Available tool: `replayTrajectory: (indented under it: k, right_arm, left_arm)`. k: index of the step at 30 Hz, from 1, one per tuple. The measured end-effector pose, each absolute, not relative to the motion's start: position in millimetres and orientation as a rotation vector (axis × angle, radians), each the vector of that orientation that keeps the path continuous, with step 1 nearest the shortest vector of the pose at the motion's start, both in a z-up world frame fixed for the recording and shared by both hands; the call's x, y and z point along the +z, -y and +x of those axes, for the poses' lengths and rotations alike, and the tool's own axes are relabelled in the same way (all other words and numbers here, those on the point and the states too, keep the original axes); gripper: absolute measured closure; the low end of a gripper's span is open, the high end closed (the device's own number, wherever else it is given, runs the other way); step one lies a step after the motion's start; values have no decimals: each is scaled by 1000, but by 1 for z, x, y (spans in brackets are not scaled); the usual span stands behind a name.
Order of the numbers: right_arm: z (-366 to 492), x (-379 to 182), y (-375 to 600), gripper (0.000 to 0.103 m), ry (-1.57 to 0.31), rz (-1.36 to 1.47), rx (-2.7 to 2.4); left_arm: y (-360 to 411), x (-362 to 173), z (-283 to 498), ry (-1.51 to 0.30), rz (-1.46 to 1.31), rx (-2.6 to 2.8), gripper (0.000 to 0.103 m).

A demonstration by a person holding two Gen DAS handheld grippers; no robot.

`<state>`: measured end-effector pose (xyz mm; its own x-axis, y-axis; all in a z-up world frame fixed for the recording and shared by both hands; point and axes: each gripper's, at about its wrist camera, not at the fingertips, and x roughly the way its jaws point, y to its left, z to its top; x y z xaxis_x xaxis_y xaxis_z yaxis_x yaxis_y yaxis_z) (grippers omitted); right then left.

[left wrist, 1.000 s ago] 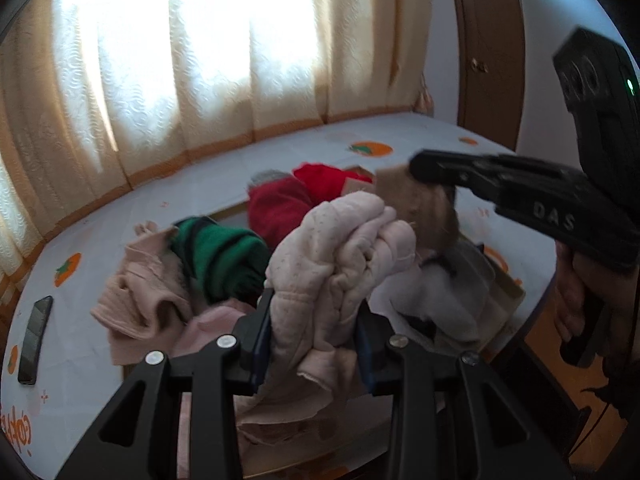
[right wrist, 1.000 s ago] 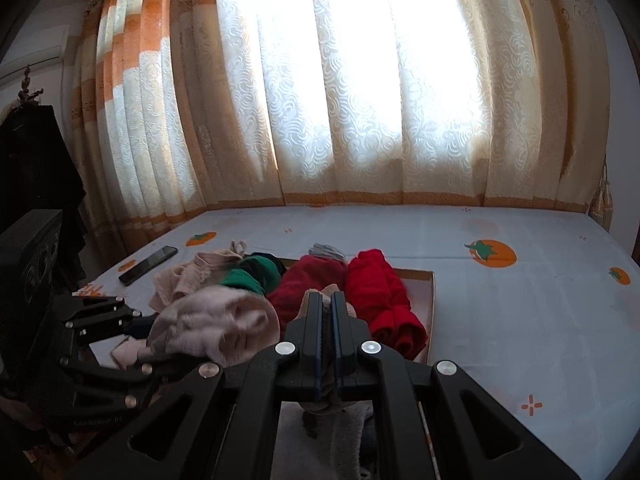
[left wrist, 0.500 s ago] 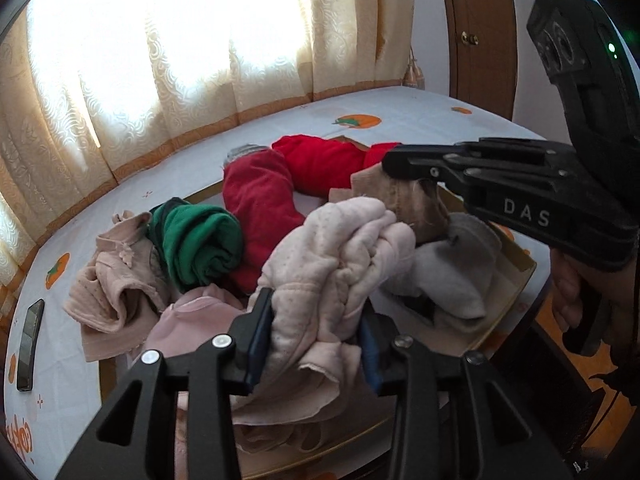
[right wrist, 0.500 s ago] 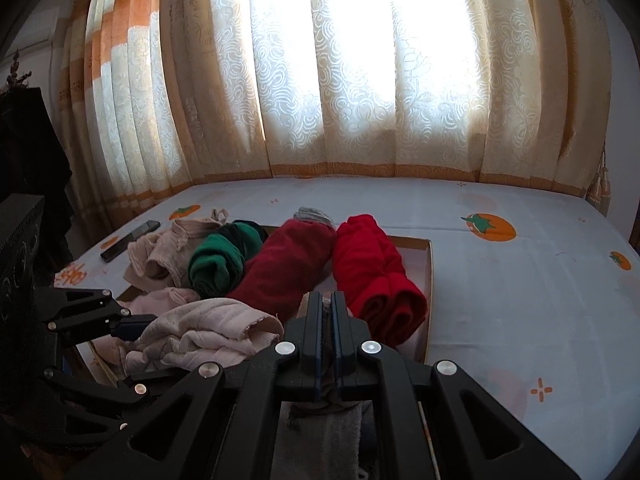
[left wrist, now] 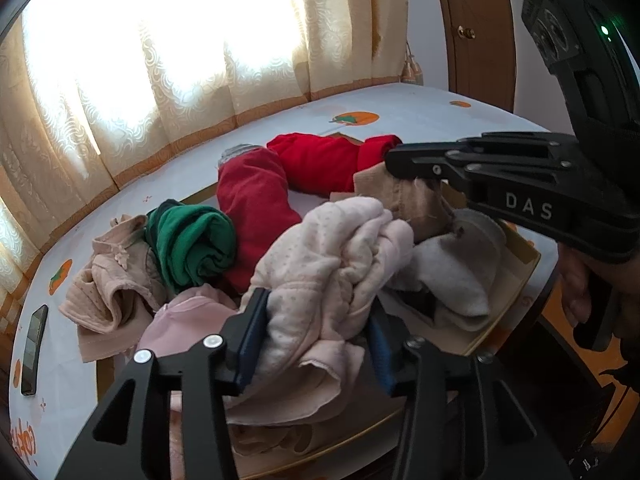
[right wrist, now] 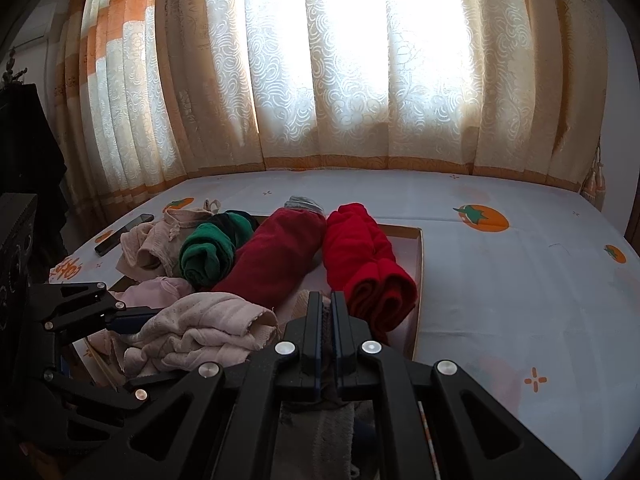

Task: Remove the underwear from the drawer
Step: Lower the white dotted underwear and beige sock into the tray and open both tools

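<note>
The left gripper (left wrist: 316,340) is opening around the pale pink underwear bundle (left wrist: 332,256), lowered at six o'clock in the drawer (right wrist: 418,264); the right gripper (right wrist: 326,320) stays clamped on beige cloth (left wrist: 408,196).

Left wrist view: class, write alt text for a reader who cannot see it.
The left gripper, jaws opening, has a bunched pale pink garment between its fingers above an open drawer of rolled red and green clothes. On the right, the right gripper is shut on a beige garment. The drawer rests on a fruit-print sheet before bright curtains.
</note>
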<state>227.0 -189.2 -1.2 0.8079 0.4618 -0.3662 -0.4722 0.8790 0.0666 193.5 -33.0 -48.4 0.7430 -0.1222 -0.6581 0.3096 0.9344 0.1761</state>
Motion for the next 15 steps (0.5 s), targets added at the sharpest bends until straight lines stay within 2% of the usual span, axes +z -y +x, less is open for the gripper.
replayTrajectory:
  k: [15]
  right_arm:
    - [226, -1, 193, 97, -392, -23, 490]
  left_arm:
    - [35, -50, 193, -693, 295, -239, 52]
